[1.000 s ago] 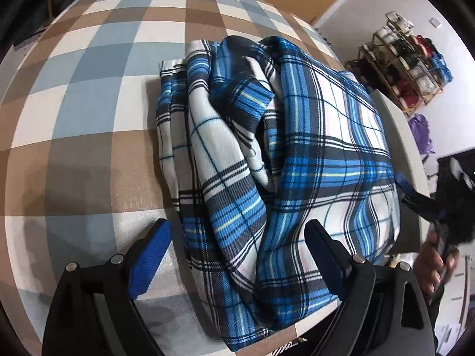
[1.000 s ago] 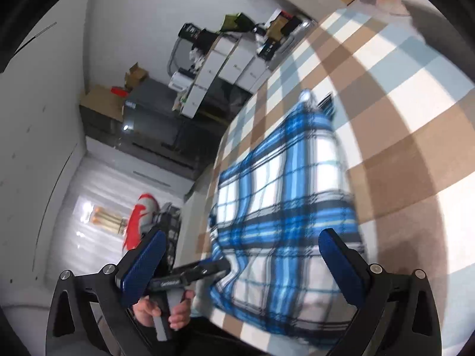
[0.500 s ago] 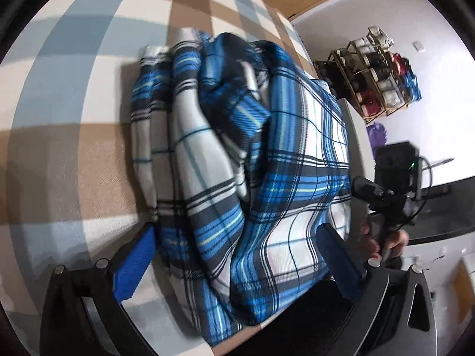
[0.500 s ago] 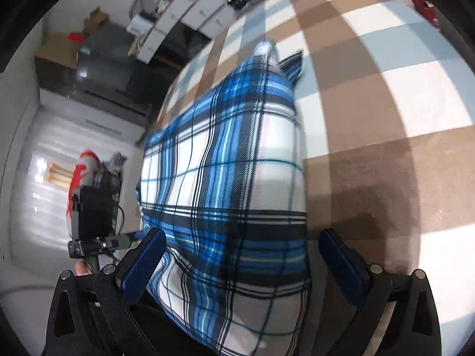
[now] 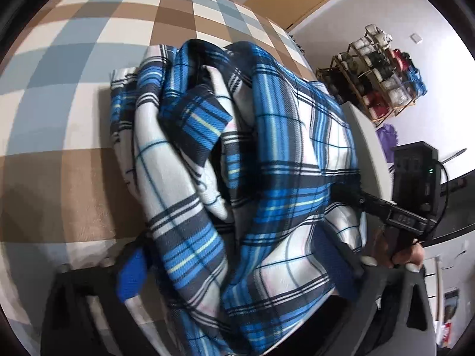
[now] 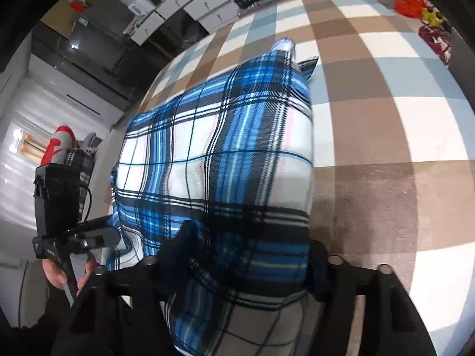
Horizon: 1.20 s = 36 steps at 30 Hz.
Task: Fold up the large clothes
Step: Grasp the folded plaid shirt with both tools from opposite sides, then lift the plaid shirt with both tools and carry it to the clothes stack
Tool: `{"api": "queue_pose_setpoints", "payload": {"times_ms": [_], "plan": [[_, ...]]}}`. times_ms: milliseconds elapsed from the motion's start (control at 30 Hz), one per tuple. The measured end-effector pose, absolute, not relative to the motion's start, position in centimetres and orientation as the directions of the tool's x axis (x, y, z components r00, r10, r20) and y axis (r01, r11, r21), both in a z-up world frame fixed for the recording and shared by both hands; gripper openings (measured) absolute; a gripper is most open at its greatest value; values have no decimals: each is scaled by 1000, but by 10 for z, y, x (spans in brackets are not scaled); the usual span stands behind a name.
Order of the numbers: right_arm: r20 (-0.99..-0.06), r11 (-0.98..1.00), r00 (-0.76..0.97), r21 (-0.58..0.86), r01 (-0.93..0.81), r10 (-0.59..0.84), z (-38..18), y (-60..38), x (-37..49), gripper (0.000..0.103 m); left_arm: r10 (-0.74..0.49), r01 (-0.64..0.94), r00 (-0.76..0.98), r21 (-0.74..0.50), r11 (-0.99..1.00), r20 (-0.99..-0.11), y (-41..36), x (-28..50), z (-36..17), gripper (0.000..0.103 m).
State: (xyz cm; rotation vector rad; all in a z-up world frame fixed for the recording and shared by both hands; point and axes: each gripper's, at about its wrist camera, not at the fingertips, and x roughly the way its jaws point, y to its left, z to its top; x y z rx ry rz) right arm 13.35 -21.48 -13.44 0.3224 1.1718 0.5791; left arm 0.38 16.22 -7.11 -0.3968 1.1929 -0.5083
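Currently a blue, white and black plaid shirt (image 5: 261, 178) lies folded into a thick, roughly oblong bundle on the surface (image 5: 59, 118), which is covered in a brown, pale-blue and cream checked cloth. Fabric is a soft woven twill with a fine diagonal rib. In the left wrist view the bundle's left half is loose and bunched, with rolled layers and a dark blue cuff-like flap on top; the right half is a smoother flat panel. Long axis runs away from both cameras, from the near edge of the surface toward its far side; the far end narrows to a small point in the right wrist view.

Left tongs (image 5: 237, 270): jaws have just been closing and stand wide, straddling the near end of the bundle; the blue ribbed pads (image 5: 132, 276) sit at the cloth's flanks, left one blurred, and firm contact is not evident.

Right tongs (image 6: 246, 264): jaws have just been closing, with the near hem of the shirt (image 6: 225, 160) between them; the fabric bunches and darkens at both pads, so they appear to pinch it.

A wooden rack (image 5: 383, 71) of shoes stands by the wall.
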Motion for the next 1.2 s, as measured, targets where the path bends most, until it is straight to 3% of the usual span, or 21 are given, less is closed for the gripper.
{"api": "queue_pose_setpoints", "payload": {"times_ms": [33, 100, 200, 300, 467, 567, 700, 833, 933, 1000, 1200], "plan": [[-763, 810, 277, 528, -254, 584, -134, -216, 131, 53, -557, 176, 284, -529, 830, -780, 162, 2, -70, 81], [-757, 810, 290, 527, -258, 585, -131, -215, 128, 50, -533, 197, 294, -496, 846, -793, 160, 1, -68, 61], [-740, 795, 294, 539, -278, 605, -124, -212, 123, 49, -520, 206, 307, -477, 854, -797, 159, 1, -66, 55], [-708, 756, 267, 594, -274, 653, -124, -212, 120, 51, -523, 195, 304, -486, 852, -796, 161, 5, -69, 55], [-559, 582, 173, 801, -137, 811, -148, -232, 138, 59, -536, 189, 292, -502, 844, -792, 163, 7, -72, 56], [-519, 533, 135, 840, -105, 844, -158, -237, 146, 67, -539, 200, 279, -501, 842, -795, 160, 8, -73, 67], [-596, 603, 89, 784, -147, 798, -156, -217, 152, 72, -530, 234, 264, -479, 846, -806, 152, 9, -72, 82], [-680, 685, 116, 688, -240, 724, -144, -198, 148, 72, -536, 234, 262, -486, 842, -802, 151, 11, -72, 83], [-692, 706, 153, 668, -235, 705, -144, -203, 142, 51, -578, 201, 257, -543, 816, -774, 160, 14, -73, 78], [-675, 699, 184, 682, -216, 715, -145, -209, 138, 39, -579, 203, 258, -543, 815, -773, 164, 14, -73, 47], [-695, 762, 317, 564, -319, 646, -116, -194, 109, 27, -585, 204, 275, -548, 811, -763, 168, 7, -67, 32]]}}
